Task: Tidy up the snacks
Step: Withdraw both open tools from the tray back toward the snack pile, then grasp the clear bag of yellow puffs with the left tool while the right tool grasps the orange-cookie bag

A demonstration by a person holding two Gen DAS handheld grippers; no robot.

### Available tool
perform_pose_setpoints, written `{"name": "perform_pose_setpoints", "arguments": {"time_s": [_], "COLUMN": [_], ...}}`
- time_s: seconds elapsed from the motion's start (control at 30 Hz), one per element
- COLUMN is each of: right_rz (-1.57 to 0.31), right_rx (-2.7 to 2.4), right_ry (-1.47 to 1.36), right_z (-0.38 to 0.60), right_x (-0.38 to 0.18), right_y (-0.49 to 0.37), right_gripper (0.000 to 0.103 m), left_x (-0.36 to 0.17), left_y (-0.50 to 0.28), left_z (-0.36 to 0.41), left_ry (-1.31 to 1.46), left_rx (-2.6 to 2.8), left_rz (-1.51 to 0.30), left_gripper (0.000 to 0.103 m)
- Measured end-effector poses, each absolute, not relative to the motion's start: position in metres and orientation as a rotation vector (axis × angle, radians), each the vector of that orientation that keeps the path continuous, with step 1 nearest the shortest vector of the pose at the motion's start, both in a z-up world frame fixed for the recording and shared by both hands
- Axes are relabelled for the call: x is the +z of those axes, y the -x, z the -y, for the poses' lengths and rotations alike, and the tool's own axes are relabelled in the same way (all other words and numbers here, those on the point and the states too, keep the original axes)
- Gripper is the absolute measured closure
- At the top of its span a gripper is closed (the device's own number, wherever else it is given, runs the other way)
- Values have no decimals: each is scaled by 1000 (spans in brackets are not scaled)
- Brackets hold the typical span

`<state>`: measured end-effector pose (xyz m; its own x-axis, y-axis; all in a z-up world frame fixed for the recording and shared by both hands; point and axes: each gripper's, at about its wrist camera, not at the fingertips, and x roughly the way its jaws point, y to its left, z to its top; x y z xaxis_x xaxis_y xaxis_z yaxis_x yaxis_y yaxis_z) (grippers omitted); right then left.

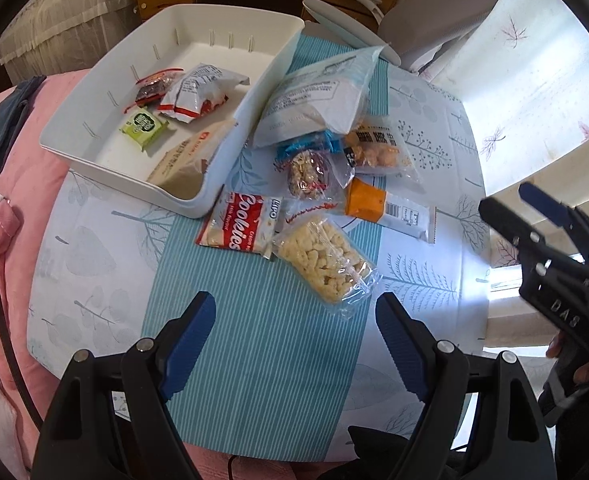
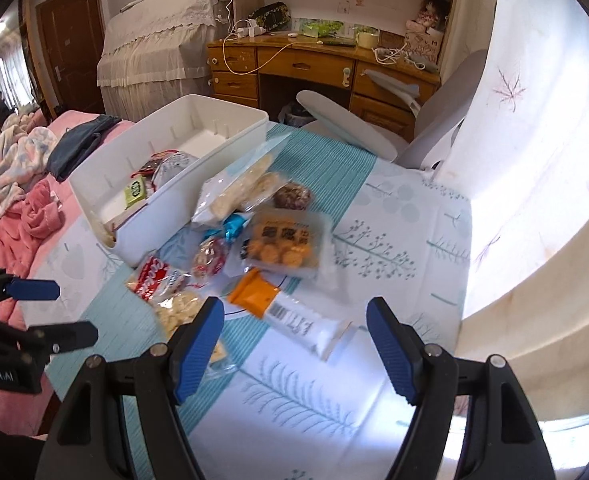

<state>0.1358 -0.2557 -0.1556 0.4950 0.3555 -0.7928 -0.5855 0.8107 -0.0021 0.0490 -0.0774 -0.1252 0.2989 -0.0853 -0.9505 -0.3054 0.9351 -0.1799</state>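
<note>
A white bin (image 1: 74,136) at the table's far left holds a green pack (image 1: 144,126), a red-and-white packet (image 1: 198,92) and a beige bag (image 1: 186,160). To its right lie loose snacks: a red Cookies pack (image 1: 238,220), a clear bag of pale puffs (image 1: 326,264), an orange-and-white packet (image 1: 386,208), a biscuit pack (image 1: 378,148) and a big pale bag (image 1: 322,92). My left gripper (image 1: 296,312) hangs open over the striped mat, just short of the puffs. My right gripper (image 2: 294,320) is open too, with nothing between its fingers. The orange-and-white packet (image 2: 282,304) lies just beyond its tips.
The table wears a leaf-print cloth with a teal striped mat (image 1: 262,360). Pink bedding (image 1: 14,200) lies at the left. A grey chair (image 1: 434,24) and a wooden desk (image 2: 314,64) stand behind the table. A pale curtain (image 2: 534,160) hangs on the right.
</note>
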Motion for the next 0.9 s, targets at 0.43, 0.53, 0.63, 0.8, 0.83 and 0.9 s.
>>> {"name": "perform_pose_setpoints", "arguments": {"time_s": [0.43,0.53,0.63,0.8,0.83,0.9], "right_rz": [-886,-891,-879,-879,-879,-878], "right_rx": [608,625,642,688,699,713], "right_ry": [381,405,454,543,564,598], "right_z": [243,237,228,213,210,204], "right_x": [-179,-187,-196,-215,-220,-228], "right_y": [-172,-181,-189,-202,-203,-205], "right_gripper": [28,28,28,28,28,28], "left_x": [-173,-187,-200,-213,-217,-222], "left_y": [-83,-91,-99,-114,-118,-123], "left_z": [93,94,96,101,102,102], "left_ry": [447,503,558,609,622,634], "left_rx": [203,237,270,299,311,335], "left_rz": [-1384,-1424,-1460,-1492,-1503,-1524], "left_gripper": [22,22,22,22,22,25]}}
